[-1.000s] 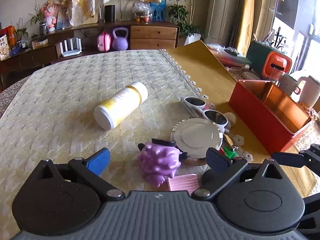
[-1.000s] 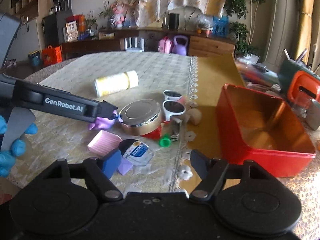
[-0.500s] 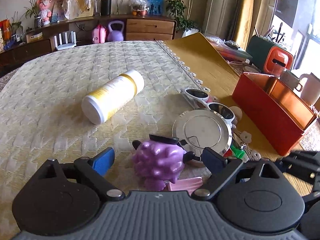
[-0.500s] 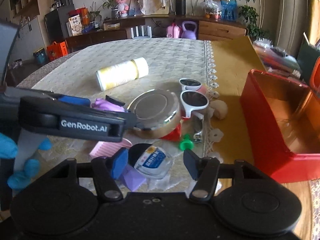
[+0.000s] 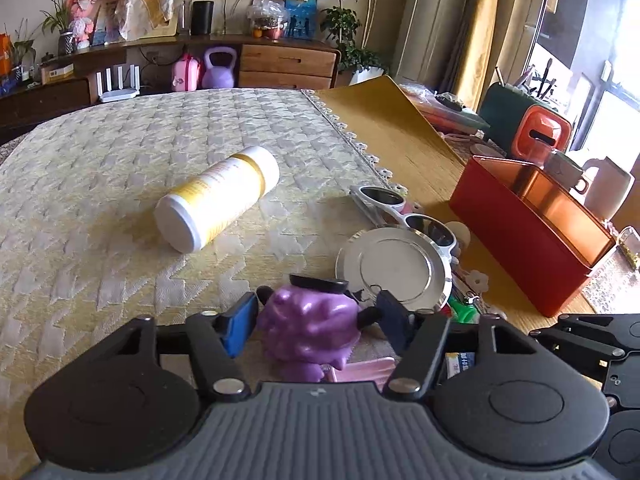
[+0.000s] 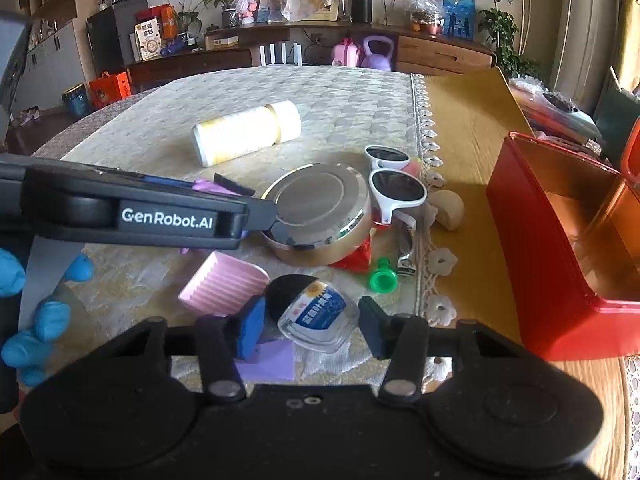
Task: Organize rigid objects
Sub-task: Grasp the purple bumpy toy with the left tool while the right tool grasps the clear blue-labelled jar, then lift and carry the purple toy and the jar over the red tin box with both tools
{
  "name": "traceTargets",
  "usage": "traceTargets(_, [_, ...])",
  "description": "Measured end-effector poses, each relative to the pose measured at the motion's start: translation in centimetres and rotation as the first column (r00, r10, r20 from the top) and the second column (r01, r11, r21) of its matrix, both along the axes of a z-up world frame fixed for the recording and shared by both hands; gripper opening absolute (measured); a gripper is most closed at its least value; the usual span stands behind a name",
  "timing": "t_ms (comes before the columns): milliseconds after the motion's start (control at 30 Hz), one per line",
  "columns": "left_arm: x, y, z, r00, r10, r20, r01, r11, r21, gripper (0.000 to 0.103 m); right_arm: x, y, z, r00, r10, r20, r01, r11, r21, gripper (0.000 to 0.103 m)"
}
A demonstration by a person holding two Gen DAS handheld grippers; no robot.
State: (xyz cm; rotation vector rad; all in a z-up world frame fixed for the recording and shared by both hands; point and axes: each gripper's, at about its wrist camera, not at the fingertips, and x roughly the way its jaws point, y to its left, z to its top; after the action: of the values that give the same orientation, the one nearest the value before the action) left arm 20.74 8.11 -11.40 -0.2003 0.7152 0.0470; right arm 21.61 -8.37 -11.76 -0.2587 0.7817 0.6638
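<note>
My left gripper (image 5: pixel 314 322) has its fingers close on both sides of a purple lumpy toy figure (image 5: pixel 310 326) with a black hat, which stands on the quilted cloth; contact is hard to tell. It shows from the side in the right wrist view (image 6: pixel 256 216). My right gripper (image 6: pixel 312 330) is open around a small clear glass jar with a blue label (image 6: pixel 316 314), not touching it. A pink ribbed block (image 6: pixel 222 282) lies just left of the jar.
A round silver tin (image 5: pixel 394 268), white sunglasses (image 5: pixel 404 210) and a white-yellow bottle (image 5: pixel 218 198) lie on the cloth. An open red box (image 6: pixel 560 236) stands at the right. A green cap (image 6: pixel 382 278), nail clippers and a purple square lie near the jar.
My left gripper moved forward around the purple toy and its fingers narrowed. My right gripper moved forward to straddle the glass jar, fingers narrowing.
</note>
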Motion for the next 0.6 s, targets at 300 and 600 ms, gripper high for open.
traceTargets(300, [-0.7, -0.1, 0.5, 1.0, -0.008, 0.0, 0.008, 1.0, 0.015, 0.063, -0.7, -0.6, 1.0, 1.0, -0.012, 0.013, 0.012, 1.0, 0.017, 0.049])
traceTargets(600, [-2.5, -0.5, 3.1, 1.0, 0.001, 0.017, -0.002, 0.999, 0.043, 0.063, -1.7, -3.1, 3.8, 0.998, -0.029, 0.057, 0.027, 0.999, 0.04, 0.049])
